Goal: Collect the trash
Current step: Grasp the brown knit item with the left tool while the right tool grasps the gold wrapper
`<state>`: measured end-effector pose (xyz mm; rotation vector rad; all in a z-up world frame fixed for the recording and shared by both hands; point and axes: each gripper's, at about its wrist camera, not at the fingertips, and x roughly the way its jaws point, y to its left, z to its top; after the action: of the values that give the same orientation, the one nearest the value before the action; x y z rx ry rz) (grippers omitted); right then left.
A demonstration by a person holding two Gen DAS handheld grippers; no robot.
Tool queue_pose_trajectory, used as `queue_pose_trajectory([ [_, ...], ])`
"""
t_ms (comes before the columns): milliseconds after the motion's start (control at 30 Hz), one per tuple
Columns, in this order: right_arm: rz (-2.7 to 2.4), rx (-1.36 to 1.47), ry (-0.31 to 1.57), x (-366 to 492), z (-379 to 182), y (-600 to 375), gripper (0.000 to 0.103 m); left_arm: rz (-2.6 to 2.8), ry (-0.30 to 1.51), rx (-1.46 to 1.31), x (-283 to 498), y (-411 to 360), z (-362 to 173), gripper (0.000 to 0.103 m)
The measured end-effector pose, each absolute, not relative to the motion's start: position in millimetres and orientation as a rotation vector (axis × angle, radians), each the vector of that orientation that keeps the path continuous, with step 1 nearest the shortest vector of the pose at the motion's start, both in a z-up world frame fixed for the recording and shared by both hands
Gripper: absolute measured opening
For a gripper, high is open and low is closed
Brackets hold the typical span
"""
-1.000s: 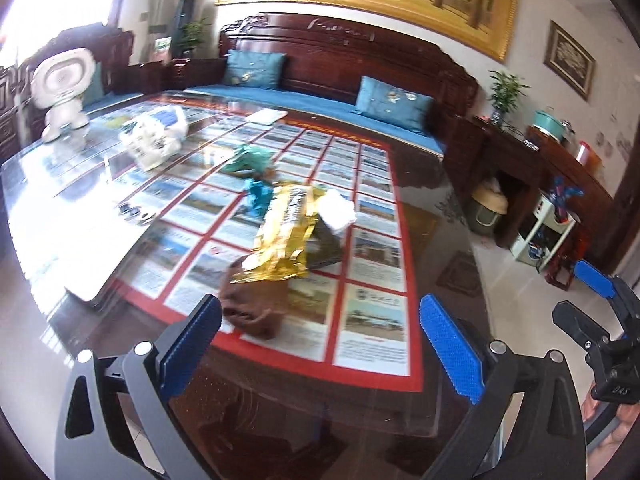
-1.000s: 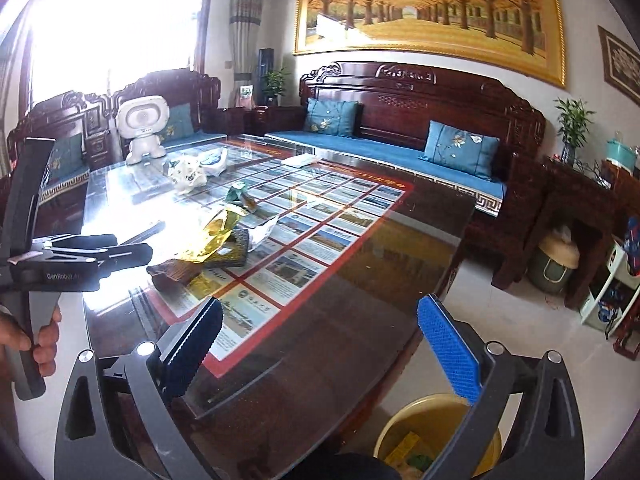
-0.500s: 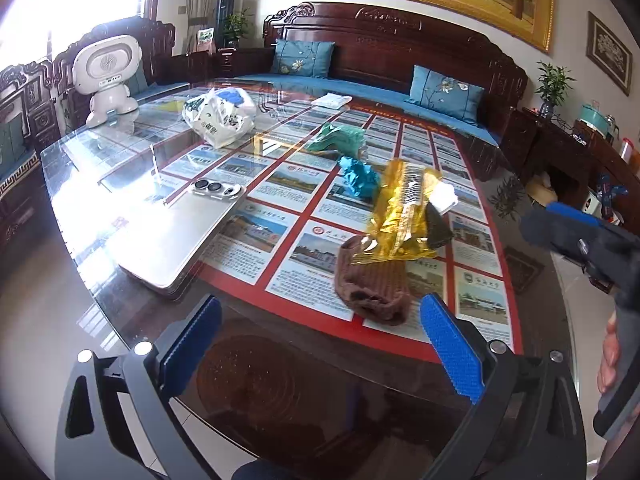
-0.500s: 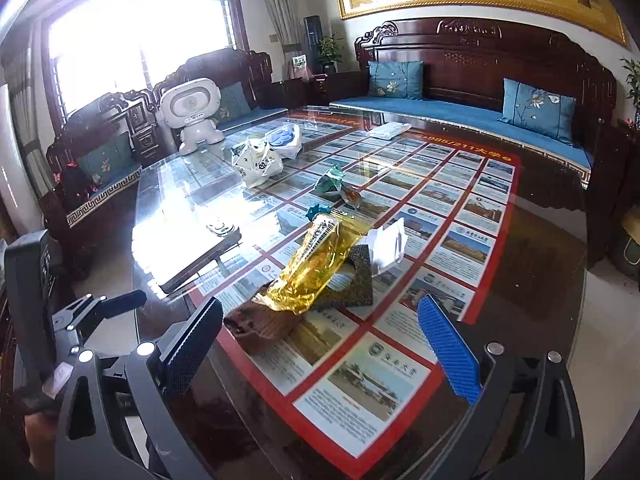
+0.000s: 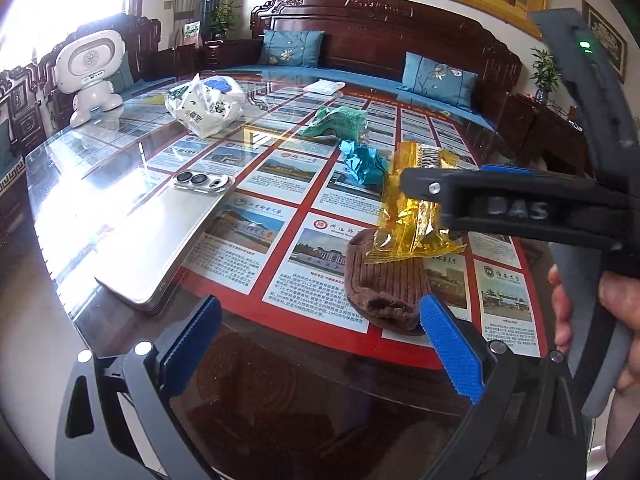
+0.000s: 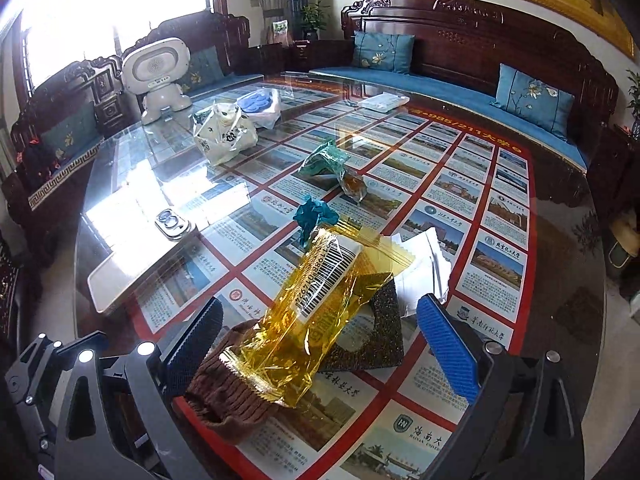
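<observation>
A yellow plastic wrapper (image 6: 316, 304) lies across a brown knitted sock (image 6: 228, 388) and a dark square pad (image 6: 376, 332) on the glass table (image 6: 560, 300). My right gripper (image 6: 320, 344) is open, its jaws on either side of the wrapper's near end. In the left wrist view the right gripper's body (image 5: 520, 208) crosses over the wrapper (image 5: 412, 220). My left gripper (image 5: 320, 344) is open and empty, just short of the sock (image 5: 384, 284). A teal crumpled wrapper (image 6: 314, 216), a green packet (image 6: 324, 160) and white paper (image 6: 424, 268) lie further out.
A phone (image 5: 168, 236) lies face down left of the trash. A white plastic bag (image 6: 224, 132), a white robot toy (image 6: 158, 72) and a small white packet (image 6: 382, 102) stand further back. A wooden sofa with blue cushions (image 6: 532, 96) runs behind the table.
Both grippers have moved in closer to the trash pile. The right gripper now straddles the yellow wrapper's near end and its body now crosses the left wrist view.
</observation>
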<state>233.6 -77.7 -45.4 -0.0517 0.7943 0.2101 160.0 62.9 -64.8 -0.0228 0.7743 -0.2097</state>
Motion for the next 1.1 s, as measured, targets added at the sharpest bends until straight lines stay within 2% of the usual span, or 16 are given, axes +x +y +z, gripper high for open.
queue_pose_trajectory([
  [67,0.217,-0.060,0.818,239.8,-50.4,-77.2,0.079,-0.218,0.771,-0.017,161.7,60.0,-64.2,0.099],
  [100,0.236,-0.056,0.832,243.6,-53.5,-77.7,0.060,-0.222,0.771,-0.014,162.6,58.4,-64.3,0.099],
  [133,0.261,-0.046,0.856,246.1,-57.8,-78.2,0.035,-0.227,0.773,-0.011,164.1,56.3,-64.6,0.099],
  [167,0.292,-0.013,0.877,248.5,-61.7,-81.9,0.024,-0.228,0.774,-0.009,165.0,55.4,-64.9,0.099],
  [233,0.295,0.001,0.860,244.1,-62.0,-87.2,0.015,-0.239,0.778,-0.007,166.7,51.4,-65.9,0.099],
  [300,0.297,-0.004,0.822,236.0,-53.9,-94.3,0.010,-0.244,0.782,-0.004,169.6,46.8,-66.1,0.099],
  [567,0.302,0.030,0.767,216.8,-32.8,-127.7,0.010,-0.278,0.812,0.024,189.2,17.2,-71.3,0.097],
  [667,0.299,0.036,0.754,213.9,-29.2,-136.5,0.010,-0.295,0.840,0.038,197.3,9.1,-76.5,0.084],
  [733,0.296,0.043,0.744,212.3,-26.2,-141.8,0.010,-0.296,0.872,0.050,201.8,5.1,-82.2,0.071],
  [767,0.299,0.051,0.738,211.2,-23.9,-145.2,0.010,-0.303,0.889,0.047,203.4,4.5,-85.0,0.059],
  [833,0.299,0.057,0.725,208.7,-21.0,-149.4,0.011,-0.299,0.886,0.057,202.7,4.2,-85.2,0.051],
  [900,0.307,0.064,0.719,206.1,-18.7,-153.3,0.011,-0.323,0.898,0.034,202.7,6.8,-83.9,0.030],
  [967,0.310,0.062,0.714,203.1,-18.3,-155.0,0.011,-0.345,0.910,0.000,201.2,10.5,-82.0,0.018],
  [1100,0.320,0.068,0.710,195.5,-18.4,-158.6,0.011,-0.345,0.887,0.004,192.3,10.7,-74.9,0.016],
])
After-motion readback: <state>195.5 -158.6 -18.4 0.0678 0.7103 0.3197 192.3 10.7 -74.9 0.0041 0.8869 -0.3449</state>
